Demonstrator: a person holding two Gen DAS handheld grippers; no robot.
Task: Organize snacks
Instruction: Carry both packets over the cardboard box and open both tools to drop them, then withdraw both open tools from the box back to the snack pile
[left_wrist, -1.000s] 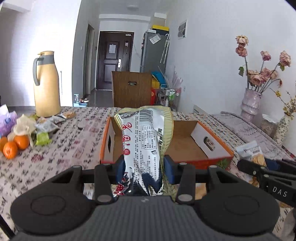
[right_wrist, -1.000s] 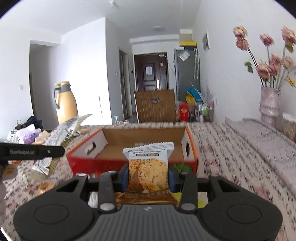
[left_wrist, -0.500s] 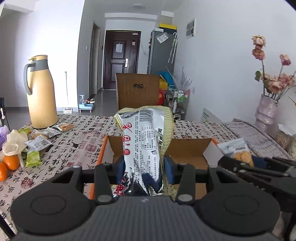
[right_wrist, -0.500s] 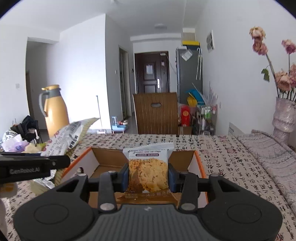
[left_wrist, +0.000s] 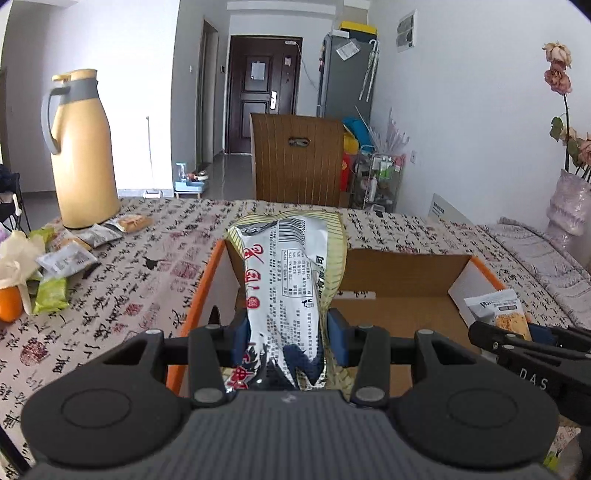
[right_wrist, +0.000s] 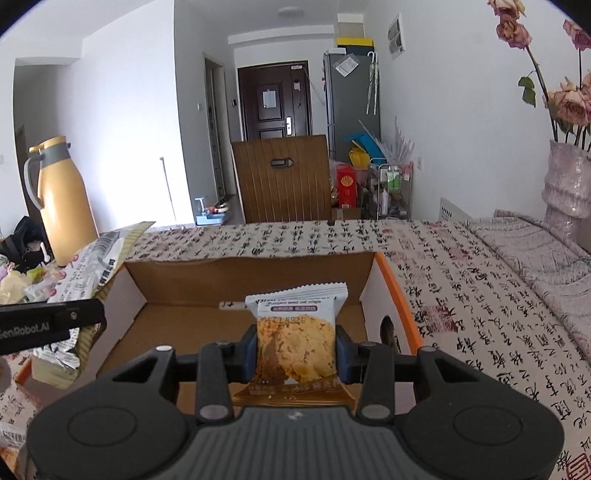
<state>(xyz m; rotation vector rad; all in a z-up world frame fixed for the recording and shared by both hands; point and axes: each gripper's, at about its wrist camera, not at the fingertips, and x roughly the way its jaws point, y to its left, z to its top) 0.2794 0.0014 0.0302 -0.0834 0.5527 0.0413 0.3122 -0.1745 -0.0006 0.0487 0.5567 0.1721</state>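
Left claw (left_wrist: 290, 341) clamps a silver printed snack bag (left_wrist: 291, 288); right claw (right_wrist: 295, 352) clamps a cookie packet (right_wrist: 297, 332).

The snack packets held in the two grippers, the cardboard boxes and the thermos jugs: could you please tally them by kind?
Snack packets held: 2, the long silver packet in the left gripper and the cookie packet in the right gripper
Cardboard box: 1
Thermos jug: 1
Total: 4
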